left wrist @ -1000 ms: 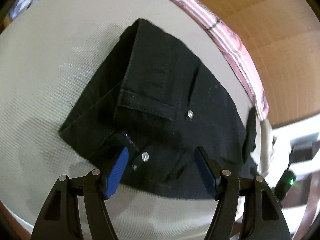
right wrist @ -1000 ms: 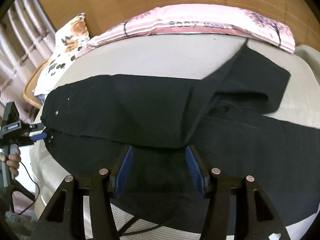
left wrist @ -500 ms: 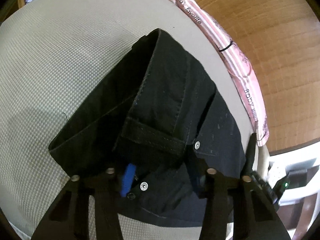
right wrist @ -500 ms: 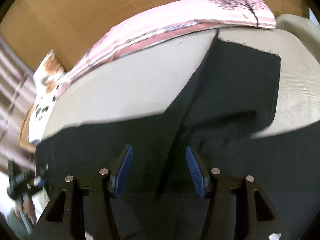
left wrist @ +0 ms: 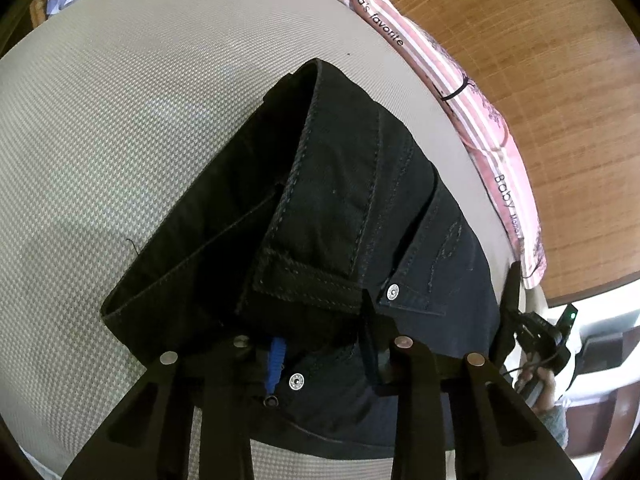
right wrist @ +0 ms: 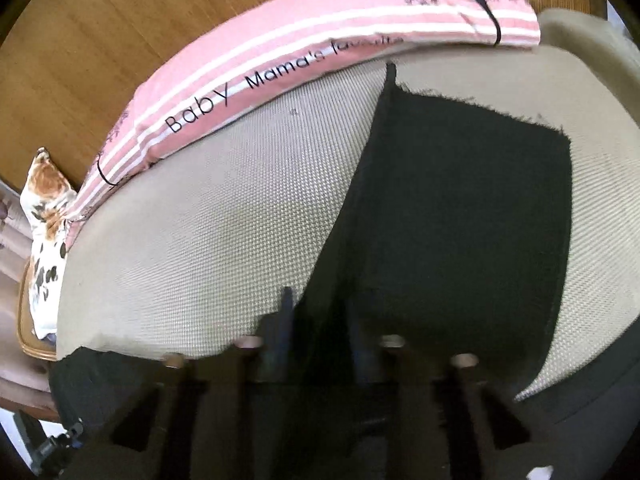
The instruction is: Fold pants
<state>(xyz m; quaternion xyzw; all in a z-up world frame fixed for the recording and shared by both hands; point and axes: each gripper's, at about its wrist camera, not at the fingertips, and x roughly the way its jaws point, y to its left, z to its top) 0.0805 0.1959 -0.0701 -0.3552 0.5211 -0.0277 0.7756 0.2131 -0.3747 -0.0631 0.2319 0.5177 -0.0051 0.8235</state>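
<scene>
Black pants [left wrist: 344,216] lie on a beige mattress [left wrist: 120,128]. In the left wrist view the waistband end with metal rivets is bunched up between my left gripper's [left wrist: 320,356] fingers, which are shut on the waistband cloth. In the right wrist view a pant leg [right wrist: 452,216] rises as a fold from between my right gripper's [right wrist: 320,340] fingers, which are close together on the cloth; this view is blurred by motion.
A pink striped pillow [right wrist: 304,64] lies along the far edge of the mattress against a wooden headboard [left wrist: 540,60]. A floral pillow [right wrist: 46,208] sits at the left corner. The mattress edge runs near both grippers.
Both grippers went from open to shut on the pants. The left one moved in onto the waistband and lifted it. The right one closed on the leg and moved forward.
</scene>
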